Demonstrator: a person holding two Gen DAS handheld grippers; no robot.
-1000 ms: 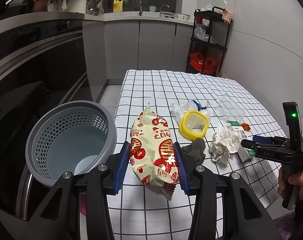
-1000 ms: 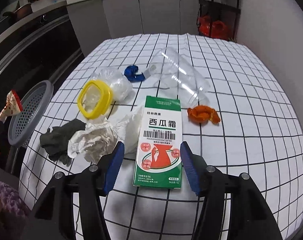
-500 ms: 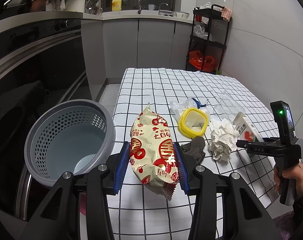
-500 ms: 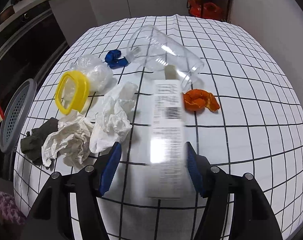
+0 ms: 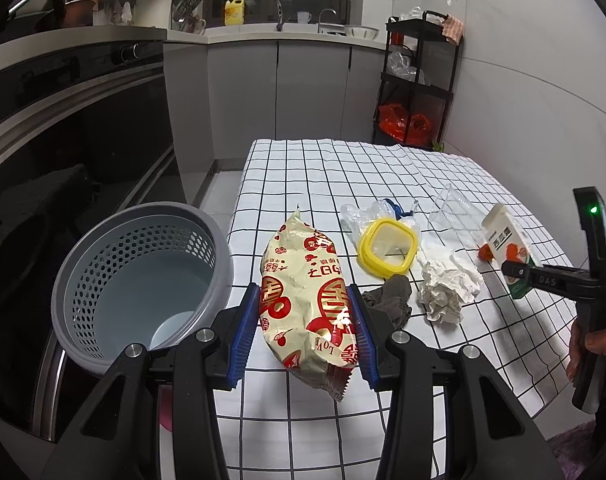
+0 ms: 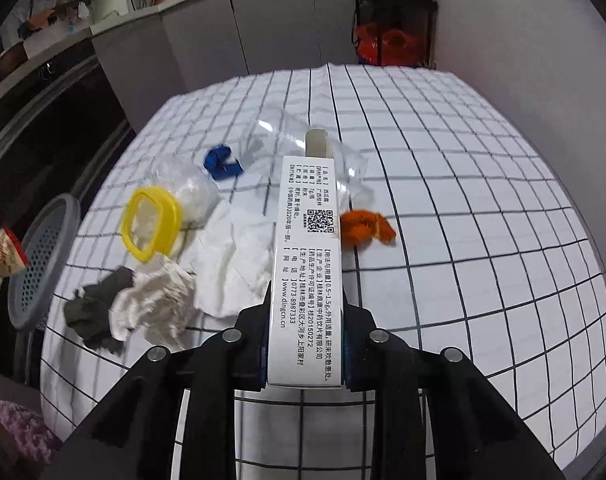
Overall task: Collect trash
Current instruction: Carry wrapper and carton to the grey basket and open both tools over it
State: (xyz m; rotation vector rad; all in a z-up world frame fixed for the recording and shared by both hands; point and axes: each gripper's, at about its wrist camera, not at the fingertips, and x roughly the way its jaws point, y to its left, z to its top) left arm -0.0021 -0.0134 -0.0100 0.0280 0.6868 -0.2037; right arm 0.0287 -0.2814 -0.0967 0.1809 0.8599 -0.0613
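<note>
Nearest in the left wrist view, the left gripper (image 5: pixel 305 322) is clamped part-open on a cream and red snack bag (image 5: pixel 307 288), its blue pads pressing both sides; the bag's torn end hangs below the jaws over the checked tablecloth (image 5: pixel 343 172); just left, off the table edge, stands a grey perforated basket (image 5: pixel 143 280).

The right wrist view alone shows the printed side of the small medicine carton (image 6: pixel 307 276), with a QR code; the right gripper (image 6: pixel 305 344) has it edge-on between its jaws, which are closing on it; the left view alone shows the carton's green and white face lifted clear of the cloth, and the hand (image 5: pixel 595 350) on the gripper's handle.

Beyond lie a dark rag (image 6: pixel 97 312) touching crumpled white tissue (image 6: pixel 207 276); then a yellow-rimmed lid (image 6: pixel 153 222) against crinkled clear plastic; a piece of orange peel (image 6: pixel 365 227) beside the carton; a blue scrap (image 6: pixel 222 163); farthest, a clear plastic container (image 5: pixel 457 212), half hidden behind the carton in the right view.

The basket's rim is cut off at the right view's left edge; the carton's small print is hard to read.
</note>
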